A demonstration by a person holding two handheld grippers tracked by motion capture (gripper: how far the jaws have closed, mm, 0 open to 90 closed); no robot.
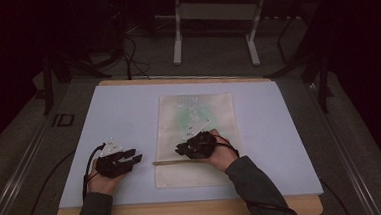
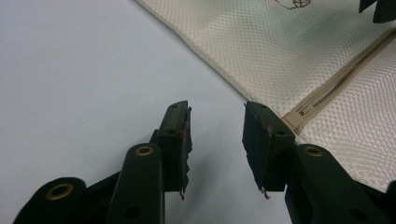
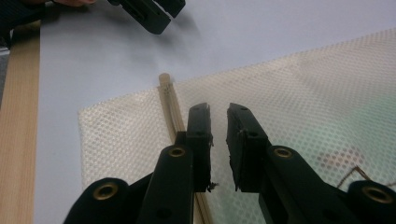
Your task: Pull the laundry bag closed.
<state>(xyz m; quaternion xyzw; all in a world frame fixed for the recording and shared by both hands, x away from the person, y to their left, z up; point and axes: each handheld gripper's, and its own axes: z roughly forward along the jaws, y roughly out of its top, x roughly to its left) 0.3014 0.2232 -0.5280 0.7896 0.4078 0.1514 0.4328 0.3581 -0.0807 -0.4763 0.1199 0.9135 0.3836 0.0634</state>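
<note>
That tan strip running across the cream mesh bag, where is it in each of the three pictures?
High view: the tan strip crosses the mesh bag low down, just under the right hand-held gripper.
Left gripper view: right side, slanting up from mid-picture to the edge.
Right gripper view: centre-left, running from the bag's edge down behind the left jaw.
Shared landmark: the bag's edge on the pale blue mat.

Mesh bag [image 2: 289, 51]: running off the top and right edges of the left gripper view; contents showing through the mesh [image 3: 345, 140] as a green and brown blur, too faint to identify; zip pull lying hidden under the right gripper [image 1: 197, 146]
</note>
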